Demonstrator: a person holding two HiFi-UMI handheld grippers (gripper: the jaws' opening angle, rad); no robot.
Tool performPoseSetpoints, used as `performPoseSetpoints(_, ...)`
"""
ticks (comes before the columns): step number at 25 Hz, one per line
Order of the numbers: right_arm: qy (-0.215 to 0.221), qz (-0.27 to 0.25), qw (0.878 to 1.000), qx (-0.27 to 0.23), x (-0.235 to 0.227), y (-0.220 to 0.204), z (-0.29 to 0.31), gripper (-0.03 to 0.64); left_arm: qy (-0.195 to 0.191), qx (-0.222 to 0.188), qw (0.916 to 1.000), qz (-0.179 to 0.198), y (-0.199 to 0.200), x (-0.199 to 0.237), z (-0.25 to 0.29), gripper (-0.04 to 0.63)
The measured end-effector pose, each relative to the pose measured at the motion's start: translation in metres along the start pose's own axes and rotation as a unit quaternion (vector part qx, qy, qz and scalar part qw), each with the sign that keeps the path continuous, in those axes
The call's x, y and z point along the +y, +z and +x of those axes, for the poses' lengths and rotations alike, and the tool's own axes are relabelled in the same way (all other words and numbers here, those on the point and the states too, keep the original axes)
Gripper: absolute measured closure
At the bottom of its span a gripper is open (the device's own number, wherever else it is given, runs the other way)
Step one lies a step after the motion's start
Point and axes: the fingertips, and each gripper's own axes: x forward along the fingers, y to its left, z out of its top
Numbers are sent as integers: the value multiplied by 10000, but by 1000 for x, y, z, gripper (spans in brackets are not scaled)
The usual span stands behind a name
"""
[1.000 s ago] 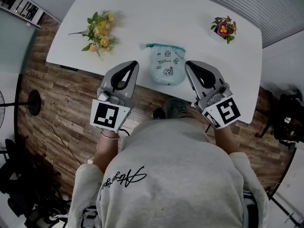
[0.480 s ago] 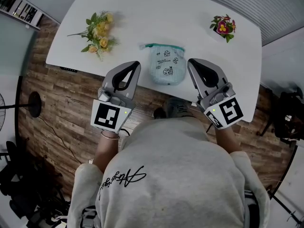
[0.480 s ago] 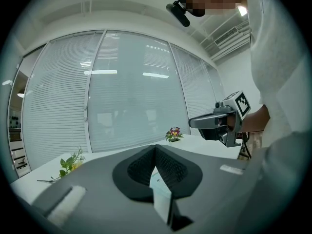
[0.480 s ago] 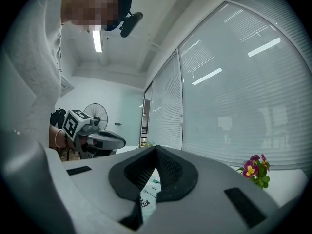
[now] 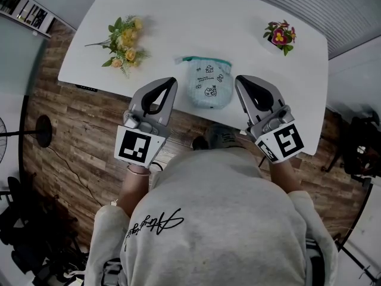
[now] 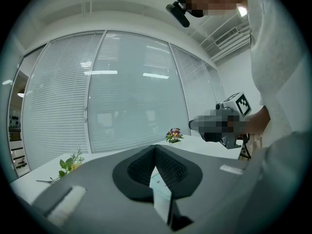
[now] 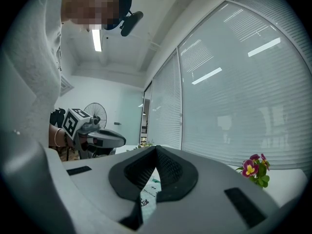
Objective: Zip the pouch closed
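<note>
Your L gripper (image 5: 172,81) is closed, jaw tips meeting, nothing between them; you're holding it level at the near edge of the white table (image 5: 178,14), just L of the pouch (image 5: 209,83). Your R gripper (image 5: 238,80) is closed too, also empty and level, just R of the pouch; neither touches it.

The pouch lies flat near the table's near edge, between the two grippers; it's pale blue-green w/ small dark cartoon prints. A teal zip strip (image 5: 205,58) runs along its far edge, w/ a short tab sticking out at the L end; you can't tell from the head view whether the zip is run shut.

In the L gripper view the pads meet at the tip; a sliver of the pouch shows through the gap behind them, i.e. beyond the jaws, not in them. Same in the R gripper view, where the little drawings show.

A yellow flower bunch (image 5: 124,43) lies on the table's far L, well apart from the pouch; a small pot of pink flowers (image 5: 281,36) stands far R, also well apart. Wood floor (image 5: 77,130) is under you; a fan stand (image 5: 43,130) is at L.
</note>
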Motion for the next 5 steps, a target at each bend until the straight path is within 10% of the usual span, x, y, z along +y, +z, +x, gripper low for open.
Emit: performPoseSetpoints(5, -10, 21, 10000, 0, 1, -1, 0, 615, 7, 17, 10000, -23, -2, 0, -1, 595)
